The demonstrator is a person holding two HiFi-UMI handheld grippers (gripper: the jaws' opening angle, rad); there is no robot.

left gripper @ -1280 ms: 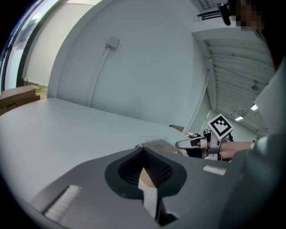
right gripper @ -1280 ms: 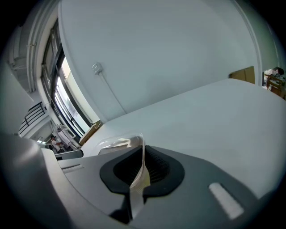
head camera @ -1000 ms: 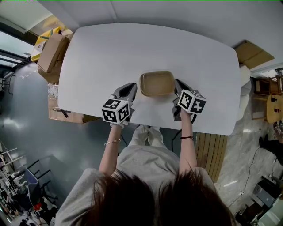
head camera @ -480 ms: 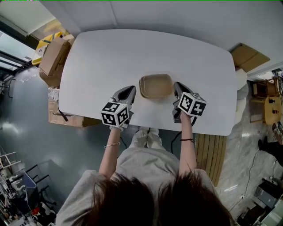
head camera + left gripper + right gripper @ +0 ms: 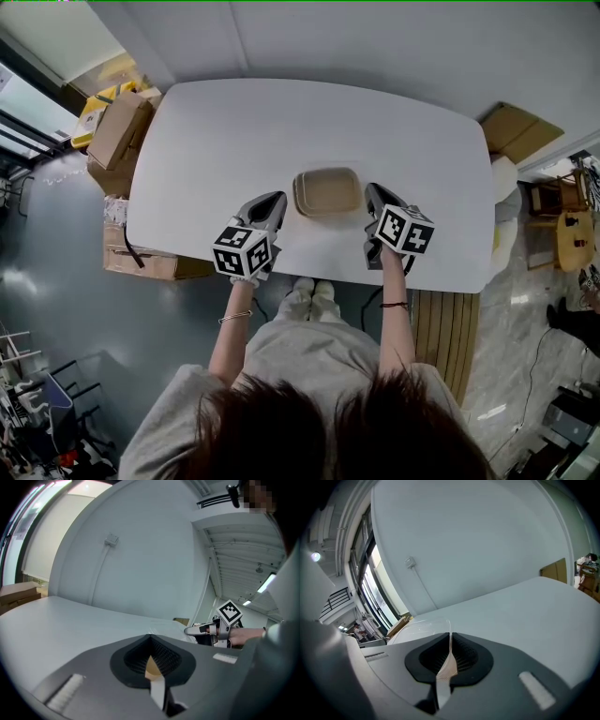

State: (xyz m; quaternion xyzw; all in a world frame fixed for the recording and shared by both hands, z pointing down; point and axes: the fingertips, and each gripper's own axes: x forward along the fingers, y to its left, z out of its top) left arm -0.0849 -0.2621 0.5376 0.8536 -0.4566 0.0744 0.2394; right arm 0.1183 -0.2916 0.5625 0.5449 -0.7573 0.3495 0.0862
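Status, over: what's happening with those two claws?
Left gripper shut on rim of tan tray. Right gripper shut on opposite rim. Only white table beneath.

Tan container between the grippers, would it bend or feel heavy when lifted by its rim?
Probably light: the tan container looks thin-walled, with nothing visible inside. Its rim likely flexes, since the left gripper and right gripper each pinch a thin edge. The clear lid might pop loose.

My left gripper and right gripper are grey, with black ribbed pads and cubes of black-and-white square markers. The container is tan, its lid clear. The table is plain white, the boxes cardboard brown, and the floor dark grey.
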